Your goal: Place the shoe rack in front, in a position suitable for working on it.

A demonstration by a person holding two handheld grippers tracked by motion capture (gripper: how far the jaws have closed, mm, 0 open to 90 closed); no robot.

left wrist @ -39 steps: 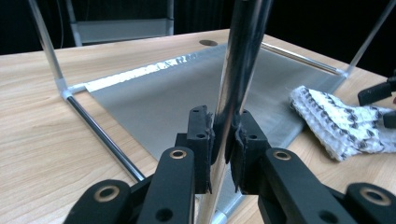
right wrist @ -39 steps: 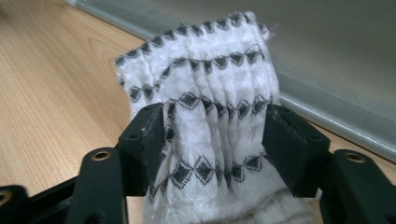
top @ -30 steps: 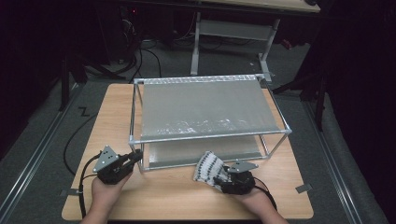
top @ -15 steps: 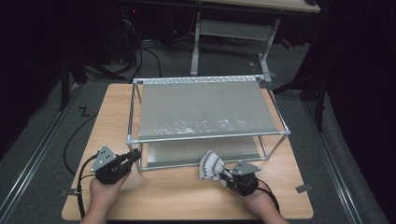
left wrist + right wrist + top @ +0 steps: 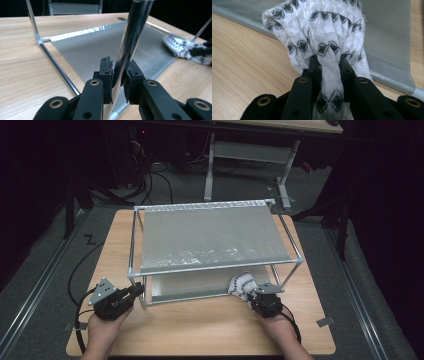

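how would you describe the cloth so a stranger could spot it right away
On the light wooden table stands a two-tier metal-tube rack with grey mesh shelves. At its near right corner, on the lower shelf's front edge, lies a bunched white cloth with black diamond patterns, pinched in the right claw. Nothing else there is soft or patterned.

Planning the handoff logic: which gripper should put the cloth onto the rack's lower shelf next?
Right. The right gripper already has its jaws shut on the white patterned cloth, at the front edge of the lower shelf. The left gripper is clamped on the rack's front post, likely steadying it.
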